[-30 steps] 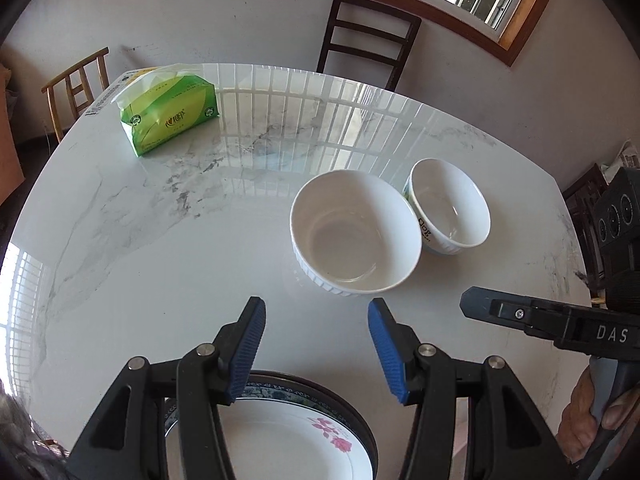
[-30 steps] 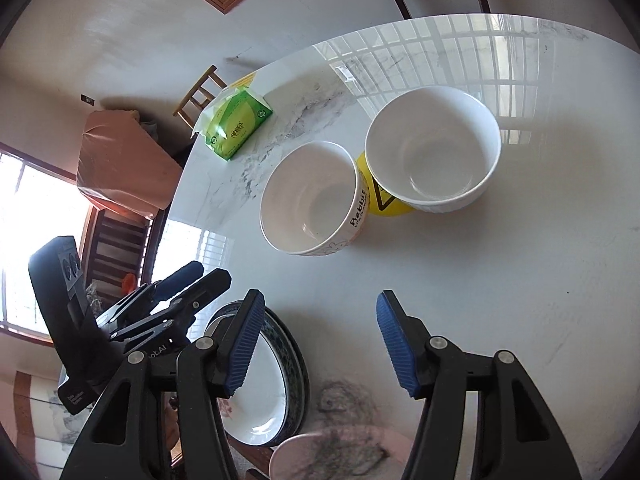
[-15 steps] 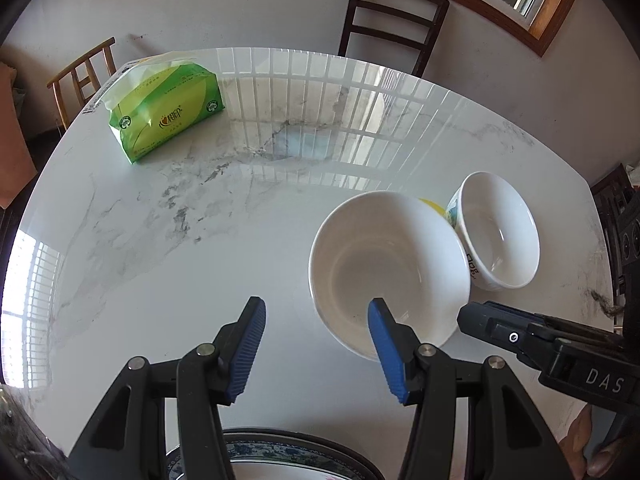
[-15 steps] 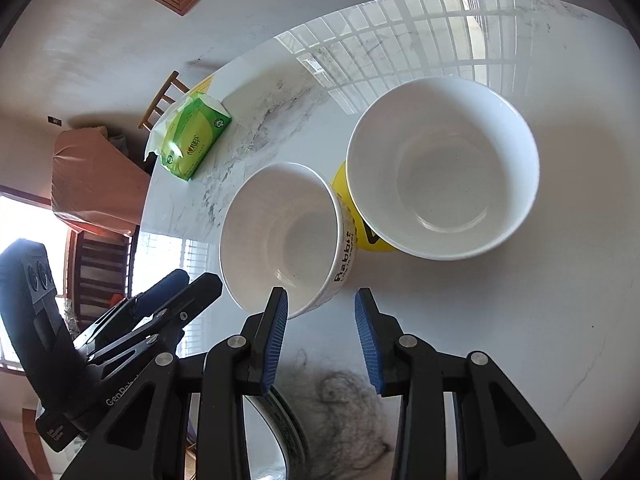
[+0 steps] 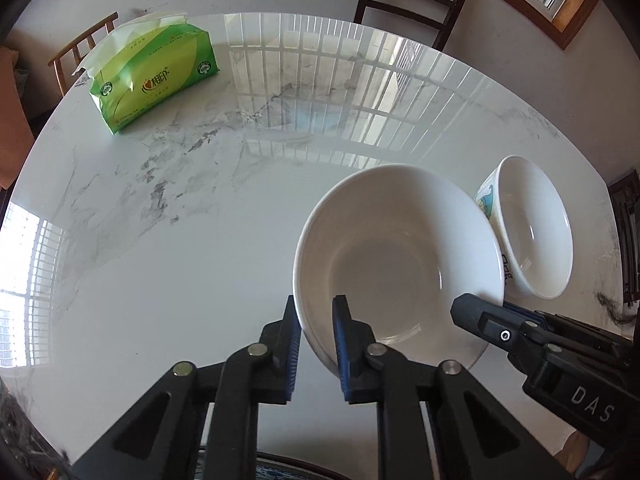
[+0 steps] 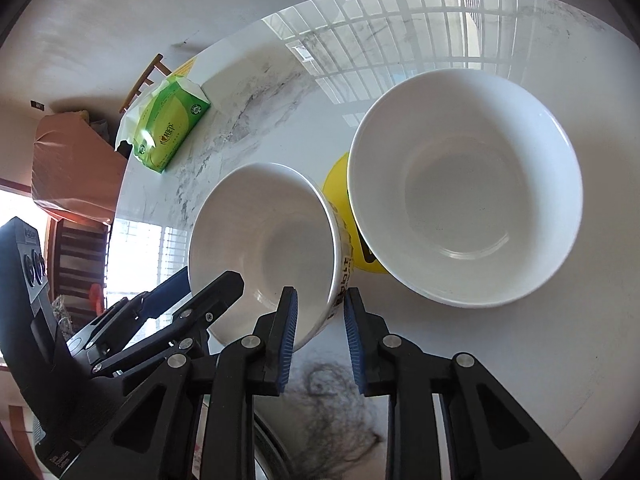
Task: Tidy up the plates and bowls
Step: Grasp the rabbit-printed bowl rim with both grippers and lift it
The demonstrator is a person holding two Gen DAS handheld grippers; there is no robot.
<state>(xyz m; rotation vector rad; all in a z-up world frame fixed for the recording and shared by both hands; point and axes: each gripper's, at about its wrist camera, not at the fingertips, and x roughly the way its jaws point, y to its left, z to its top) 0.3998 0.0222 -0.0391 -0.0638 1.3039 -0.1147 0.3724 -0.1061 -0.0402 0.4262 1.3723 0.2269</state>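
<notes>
A large white bowl (image 5: 400,256) sits on the marble table (image 5: 160,220). My left gripper (image 5: 316,320) is shut on its near rim, one pad inside and one outside. A smaller printed bowl (image 5: 532,228) stands touching it on the right. In the right wrist view my right gripper (image 6: 320,316) is shut on the near rim of the printed bowl (image 6: 264,240), with the large bowl (image 6: 464,184) beside it to the right. My right gripper's fingers (image 5: 500,328) also show in the left wrist view.
A green tissue pack (image 5: 152,76) lies at the table's far left. A patterned plate's rim (image 5: 288,464) shows at the near edge under my left gripper. Chairs (image 5: 412,0) stand behind the table. A yellow round object (image 6: 340,184) lies between the bowls.
Both grippers moved forward and closed: the left onto the large bowl's rim, the right onto the printed bowl's rim. The plate has slid almost out of view below.
</notes>
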